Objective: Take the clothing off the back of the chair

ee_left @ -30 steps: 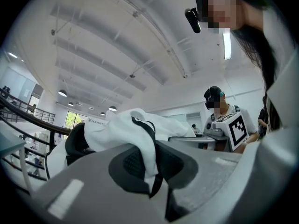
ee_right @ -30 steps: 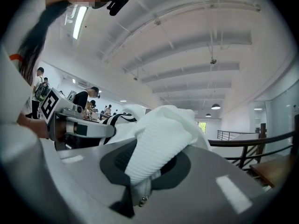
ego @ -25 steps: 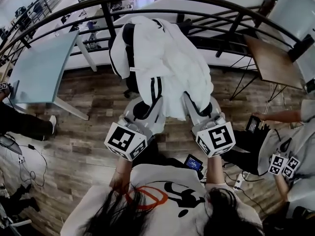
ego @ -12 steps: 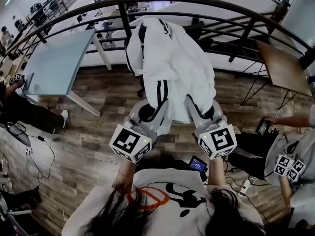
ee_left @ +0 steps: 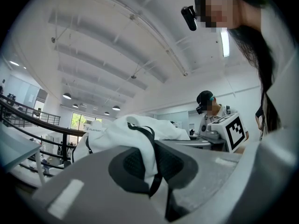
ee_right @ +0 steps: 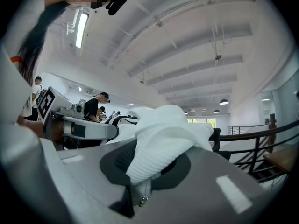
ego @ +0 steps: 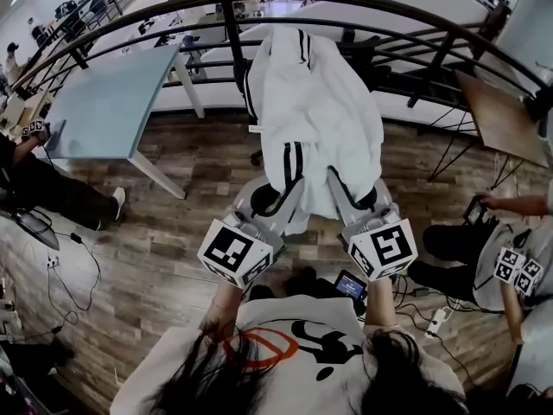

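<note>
- I hold a two-jaw gripper in each hand, and both are raised in front of me. Each one has its jaws clamped on the lower edge of a white jacket (ego: 315,119).
- My left gripper (ego: 266,200) is closed on a fold of white cloth with black trim. In the left gripper view the cloth (ee_left: 135,132) sits pinched between the dark pads (ee_left: 128,164), with a black strip running down through the bite.
- My right gripper (ego: 357,199) is closed on a ribbed white hem. In the right gripper view that hem (ee_right: 163,134) bulges out from between the jaws, and a small metal zip pull (ee_right: 140,199) hangs just below it.
- The jacket has black stripes and hangs over the back of a dark chair (ego: 245,83). Its top lies over the chair back and its bottom edge is drawn toward me.
- The chair stands on a wood-plank floor (ego: 173,258), just in front of a curved black railing (ego: 173,11).
- A pale blue table (ego: 104,102) stands to my left, well apart from the chair, and a brown table (ego: 497,115) stands to my right.
- Another person sits low at my right, holding a small screen (ego: 477,210).
</note>
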